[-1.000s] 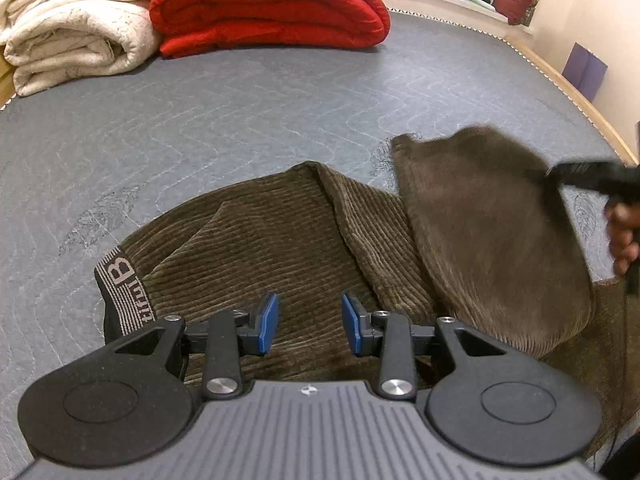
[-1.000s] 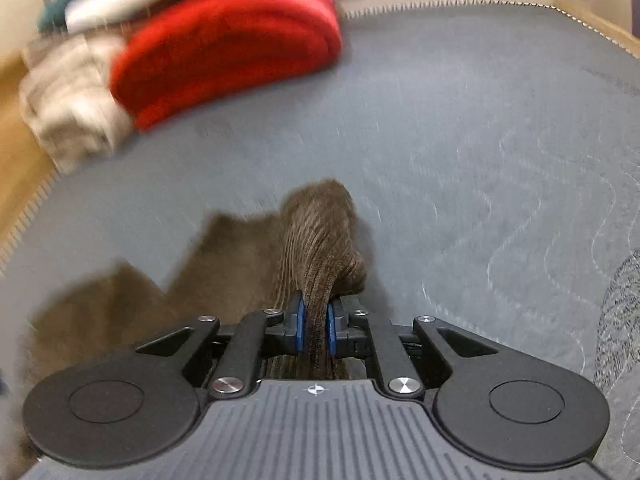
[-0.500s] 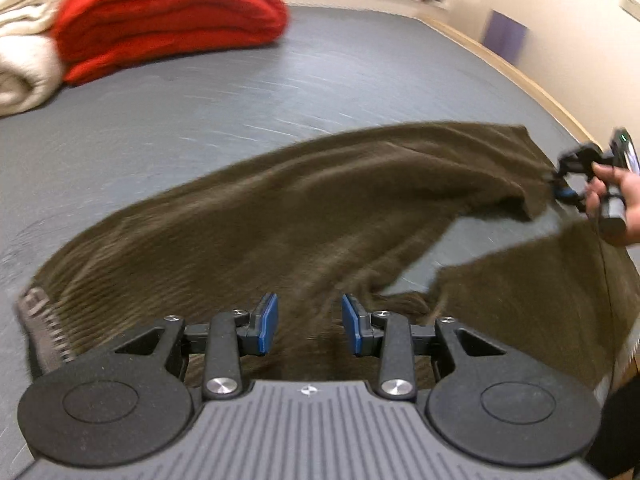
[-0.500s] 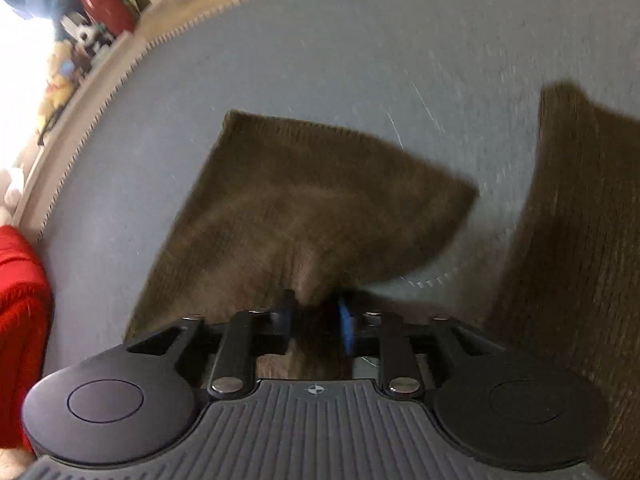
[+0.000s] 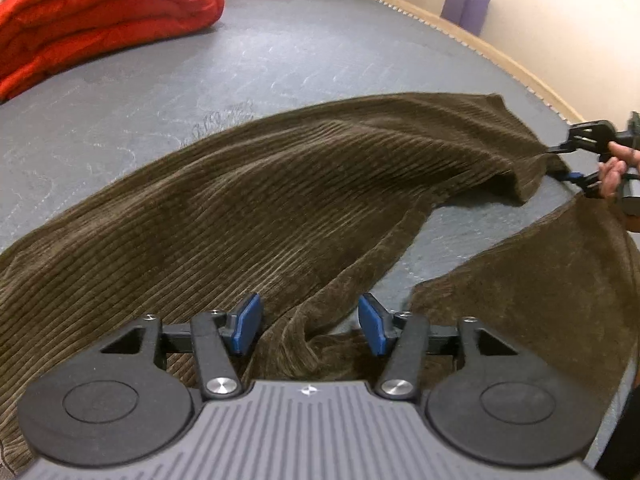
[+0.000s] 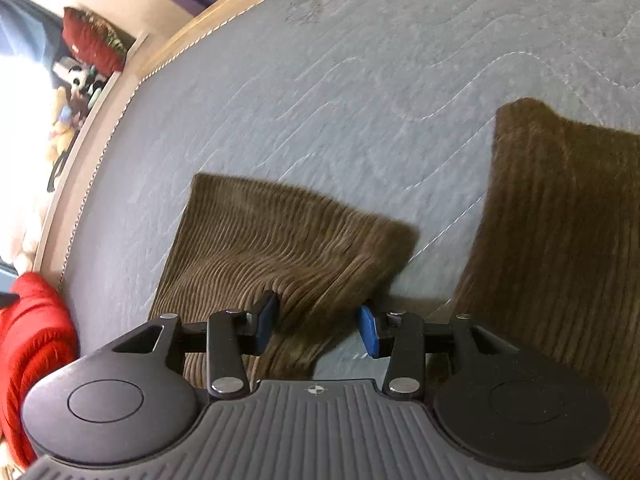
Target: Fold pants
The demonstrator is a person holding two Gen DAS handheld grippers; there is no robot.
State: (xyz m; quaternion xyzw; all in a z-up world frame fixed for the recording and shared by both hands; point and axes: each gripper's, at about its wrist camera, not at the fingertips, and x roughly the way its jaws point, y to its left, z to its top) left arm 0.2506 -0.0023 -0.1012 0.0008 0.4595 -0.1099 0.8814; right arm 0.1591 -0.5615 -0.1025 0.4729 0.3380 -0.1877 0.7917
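Observation:
Brown corduroy pants (image 5: 280, 200) lie spread on the grey quilted mattress, one leg stretched to the right, the other leg (image 5: 540, 272) lower right. My left gripper (image 5: 310, 324) is open just above the crotch area, holding nothing. My right gripper (image 6: 318, 326) is open at the hem of one leg (image 6: 280, 240), the cloth lying between its pads and loose; it also shows in the left wrist view (image 5: 576, 160) at the far right. The second leg (image 6: 560, 240) lies to its right.
A folded red quilt (image 5: 100, 20) sits at the back left of the mattress (image 5: 320, 60); it also shows in the right wrist view (image 6: 28, 360). A wooden bed edge (image 6: 132, 92) and a sill with stuffed toys (image 6: 76, 96) run along the far side.
My right gripper pulled the leg out to the right, laid it flat and opened its jaws. The left gripper stayed open over the pants.

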